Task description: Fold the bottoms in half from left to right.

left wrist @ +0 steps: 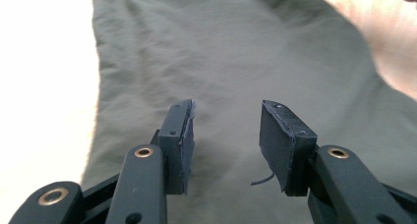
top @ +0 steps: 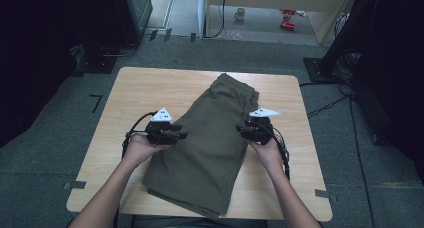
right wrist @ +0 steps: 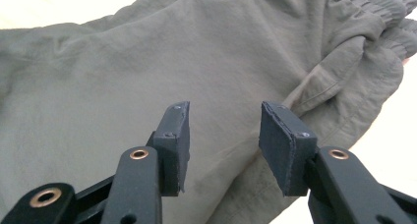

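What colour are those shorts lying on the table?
The shorts are a plain olive green, with no pattern; the right gripper view shows the cloth best.

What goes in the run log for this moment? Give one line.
shorts: folded, flat on table | left hand-held gripper: open, over shorts | right hand-held gripper: open, over shorts

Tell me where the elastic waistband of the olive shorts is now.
In the high view, the waistband lies at the table's far edge, near the middle, beyond both grippers; in the right gripper view it appears at upper right.

No legible text or labels.
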`<move>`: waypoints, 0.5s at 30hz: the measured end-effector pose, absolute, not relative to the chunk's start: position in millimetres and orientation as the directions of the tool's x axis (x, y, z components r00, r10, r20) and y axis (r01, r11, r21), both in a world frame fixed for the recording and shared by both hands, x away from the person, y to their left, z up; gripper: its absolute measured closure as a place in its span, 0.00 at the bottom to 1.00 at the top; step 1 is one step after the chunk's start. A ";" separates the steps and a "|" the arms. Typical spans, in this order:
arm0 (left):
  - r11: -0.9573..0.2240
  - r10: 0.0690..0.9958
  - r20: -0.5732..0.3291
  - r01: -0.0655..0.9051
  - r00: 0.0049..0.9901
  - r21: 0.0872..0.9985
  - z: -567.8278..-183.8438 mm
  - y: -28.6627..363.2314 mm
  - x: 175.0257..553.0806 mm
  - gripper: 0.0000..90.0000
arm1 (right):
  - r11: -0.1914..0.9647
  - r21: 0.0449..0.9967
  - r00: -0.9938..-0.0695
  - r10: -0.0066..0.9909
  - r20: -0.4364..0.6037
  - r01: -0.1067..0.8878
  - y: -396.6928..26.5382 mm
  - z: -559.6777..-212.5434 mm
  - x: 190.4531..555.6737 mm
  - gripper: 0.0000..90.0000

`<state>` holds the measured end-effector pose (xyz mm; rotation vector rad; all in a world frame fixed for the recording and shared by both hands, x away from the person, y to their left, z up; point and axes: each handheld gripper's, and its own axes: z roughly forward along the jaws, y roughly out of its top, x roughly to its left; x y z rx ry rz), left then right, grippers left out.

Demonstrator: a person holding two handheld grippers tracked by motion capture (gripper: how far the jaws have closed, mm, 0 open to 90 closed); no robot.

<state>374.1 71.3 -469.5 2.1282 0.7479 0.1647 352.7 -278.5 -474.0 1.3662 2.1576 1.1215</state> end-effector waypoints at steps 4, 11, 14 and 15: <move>-0.466 0.574 -0.144 0.466 0.806 0.753 -478.5 70.8 384.7 0.65 | 0.217 0.776 -0.478 0.870 0.121 0.592 -274.5 -479.5 348.9 0.68; -0.473 0.587 -0.161 0.497 0.793 0.727 -492.1 70.8 392.9 0.65 | 0.209 0.786 -0.494 0.859 0.137 0.582 -265.6 -483.6 338.7 0.80; -0.491 0.587 -0.157 0.504 0.794 0.711 -495.0 69.8 392.8 0.65 | 0.246 0.772 -0.507 0.855 0.112 0.586 -261.5 -491.8 333.7 0.81; -0.500 0.586 -0.154 0.505 0.795 0.704 -495.5 69.6 392.4 0.65 | 0.254 0.769 -0.507 0.856 0.104 0.586 -261.5 -493.3 332.8 0.80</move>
